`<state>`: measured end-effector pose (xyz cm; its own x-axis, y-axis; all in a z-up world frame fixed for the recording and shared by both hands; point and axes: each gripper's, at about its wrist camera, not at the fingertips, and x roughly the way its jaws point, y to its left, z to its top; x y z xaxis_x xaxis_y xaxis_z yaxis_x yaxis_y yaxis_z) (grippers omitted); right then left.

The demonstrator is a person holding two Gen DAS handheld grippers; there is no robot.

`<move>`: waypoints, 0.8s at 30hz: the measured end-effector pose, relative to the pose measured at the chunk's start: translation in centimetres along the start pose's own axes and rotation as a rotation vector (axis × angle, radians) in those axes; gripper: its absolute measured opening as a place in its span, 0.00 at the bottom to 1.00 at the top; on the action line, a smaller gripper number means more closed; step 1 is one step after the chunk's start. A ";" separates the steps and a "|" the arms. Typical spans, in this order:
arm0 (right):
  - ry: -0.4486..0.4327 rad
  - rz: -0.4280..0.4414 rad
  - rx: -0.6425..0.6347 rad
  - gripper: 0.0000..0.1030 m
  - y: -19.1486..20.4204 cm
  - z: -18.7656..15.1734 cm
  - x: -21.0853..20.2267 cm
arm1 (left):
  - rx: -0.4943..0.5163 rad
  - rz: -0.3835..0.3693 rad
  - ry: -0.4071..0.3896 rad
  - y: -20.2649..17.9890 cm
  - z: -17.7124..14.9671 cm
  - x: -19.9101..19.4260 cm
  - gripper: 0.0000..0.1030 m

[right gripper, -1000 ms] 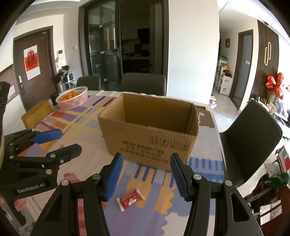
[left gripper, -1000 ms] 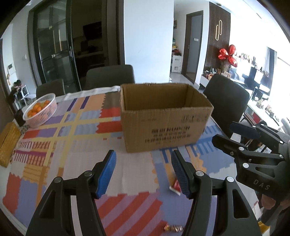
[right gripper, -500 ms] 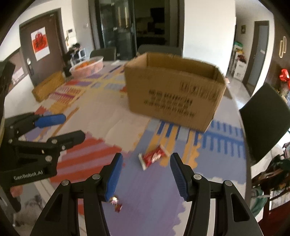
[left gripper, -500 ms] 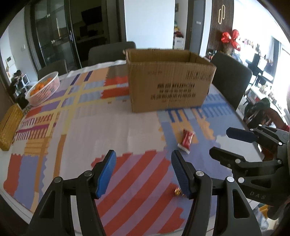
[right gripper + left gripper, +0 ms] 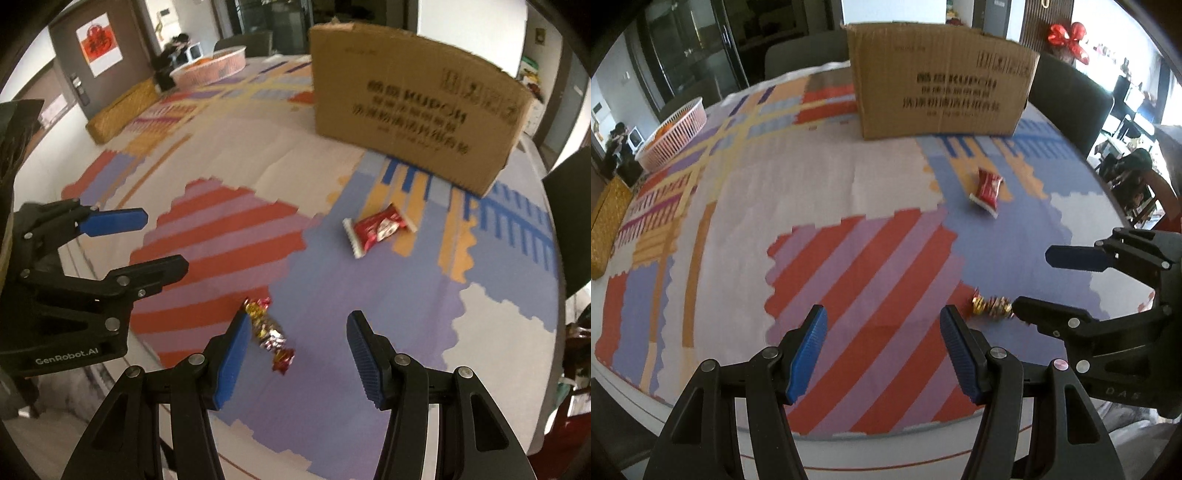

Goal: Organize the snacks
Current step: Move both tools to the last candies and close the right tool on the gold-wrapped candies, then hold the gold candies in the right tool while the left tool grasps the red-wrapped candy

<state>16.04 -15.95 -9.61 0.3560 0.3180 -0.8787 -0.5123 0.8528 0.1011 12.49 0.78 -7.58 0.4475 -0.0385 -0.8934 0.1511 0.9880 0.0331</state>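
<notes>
A gold-and-red wrapped candy (image 5: pixel 269 334) lies on the patterned tablecloth just inside the left finger of my open right gripper (image 5: pixel 295 343), nothing pressed on it. The same candy (image 5: pixel 991 307) shows in the left wrist view beside the right gripper (image 5: pixel 1049 284). A red snack packet (image 5: pixel 377 229) (image 5: pixel 988 188) lies farther off, in front of the open cardboard box (image 5: pixel 410 110) (image 5: pixel 942 85). My left gripper (image 5: pixel 882 343) hangs open above red and lilac stripes, holding nothing; it appears at the left in the right wrist view (image 5: pixel 159 243).
A white basket of oranges (image 5: pixel 674 134) and a woven yellow box (image 5: pixel 607 229) sit at the table's far left. Dark chairs (image 5: pixel 1071 99) stand behind the box and at the right. The table's near edge (image 5: pixel 886 454) runs just below the grippers.
Both grippers have come down and tilted toward the tablecloth. The box has slid up the views, and the candy and red packet now appear larger and closer.
</notes>
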 end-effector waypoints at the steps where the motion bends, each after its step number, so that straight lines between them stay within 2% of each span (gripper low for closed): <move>1: 0.009 0.005 -0.005 0.53 0.2 -0.1 0.2 | -0.003 -0.001 0.008 0.1 -0.2 0.1 0.60; 5: 0.045 0.028 -0.022 0.52 0.7 -0.4 1.3 | -0.016 -0.005 0.025 0.2 -0.9 0.5 0.60; 12: 0.101 0.050 -0.035 0.42 1.2 -0.5 3.1 | -0.018 -0.011 0.041 0.4 -1.1 1.1 0.60; 17: 0.109 0.042 -0.034 0.36 1.2 -0.4 3.9 | -0.019 -0.010 0.047 0.5 -1.0 1.4 0.60; 22: 0.096 0.037 -0.057 0.22 1.6 -0.5 4.0 | -0.018 -0.018 0.048 0.4 -1.0 1.6 0.60; 24: 0.092 0.034 -0.075 0.21 1.8 -0.6 3.9 | -0.015 -0.021 0.046 0.3 -0.9 1.6 0.60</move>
<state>16.11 -13.42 -13.16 0.2660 0.3034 -0.9150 -0.5807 0.8080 0.0991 12.46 1.11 -9.43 0.4032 -0.0522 -0.9136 0.1467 0.9892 0.0082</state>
